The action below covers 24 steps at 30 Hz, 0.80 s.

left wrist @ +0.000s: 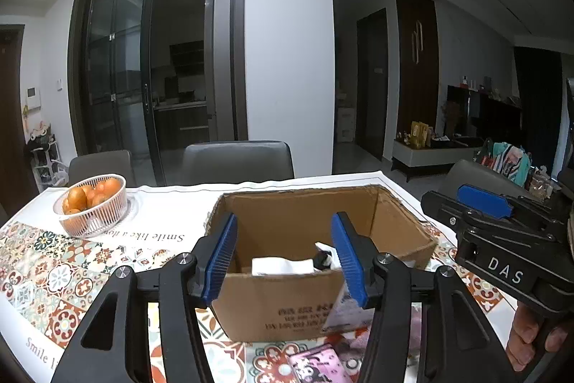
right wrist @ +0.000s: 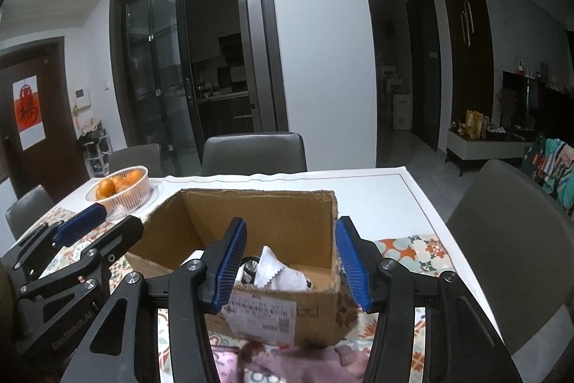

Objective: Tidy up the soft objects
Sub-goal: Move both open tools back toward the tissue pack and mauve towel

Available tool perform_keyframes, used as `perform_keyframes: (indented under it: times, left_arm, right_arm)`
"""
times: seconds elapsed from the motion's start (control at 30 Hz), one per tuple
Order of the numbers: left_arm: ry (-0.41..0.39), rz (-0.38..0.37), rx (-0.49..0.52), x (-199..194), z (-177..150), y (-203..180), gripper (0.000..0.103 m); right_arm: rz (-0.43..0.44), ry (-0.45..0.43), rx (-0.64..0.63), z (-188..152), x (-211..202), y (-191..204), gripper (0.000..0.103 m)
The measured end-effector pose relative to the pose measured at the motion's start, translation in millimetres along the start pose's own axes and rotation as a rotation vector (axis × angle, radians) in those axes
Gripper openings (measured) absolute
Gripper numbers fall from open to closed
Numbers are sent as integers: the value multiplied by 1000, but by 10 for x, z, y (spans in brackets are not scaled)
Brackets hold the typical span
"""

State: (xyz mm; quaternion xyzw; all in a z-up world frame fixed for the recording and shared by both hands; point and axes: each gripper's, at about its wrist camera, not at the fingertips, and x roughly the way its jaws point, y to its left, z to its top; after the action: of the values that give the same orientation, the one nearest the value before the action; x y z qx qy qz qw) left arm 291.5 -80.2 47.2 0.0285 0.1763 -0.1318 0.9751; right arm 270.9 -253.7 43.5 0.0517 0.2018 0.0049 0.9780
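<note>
Cardboard box (left wrist: 315, 275) sits open-topped on the bench (right wrist: 376, 189), straight ahead of both my claws. Inside it I see a white cloth (right wrist: 283, 275) with a zigzag edge lying on the bottom, beside something black and white that I cannot make out.

My left claw (left wrist: 283, 261) hangs in front of the box's near wall with its blue pads apart and nothing between them. My right claw (right wrist: 290, 264) does the same from the other side, jaws spread, nothing gripped. In the left view the right claw shows at the edge, with the person's hand (left wrist: 531, 343) wrapped around its grip.

Below the claws, on the patterned tablecloth (left wrist: 53, 261) close against the box's near wall, lie more soft things: a pink fabric piece (right wrist: 301, 365) and a pink pouch (left wrist: 315, 365) printed with a cartoon figure.

Farther back on the left stands a basket of oranges (left wrist: 91, 209). Grey chairs (right wrist: 254, 153) line the bench's far side.
</note>
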Motion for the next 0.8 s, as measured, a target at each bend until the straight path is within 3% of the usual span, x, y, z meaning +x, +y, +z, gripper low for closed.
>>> perform_keyframes:
  times: [0.43, 0.53, 0.8]
  left_arm:
    - [66, -9, -16, -184, -191, -202, 56]
    - [84, -8, -18, -198, -251, -238, 57]
    - [153, -10, -31, -183, -474, -313, 61]
  right_arm:
    - [-17, 24, 31, -197, -261, -199, 53]
    - [-17, 37, 42, -262, -281, -245, 58]
    - [-12, 87, 48, -456, -271, -325, 59]
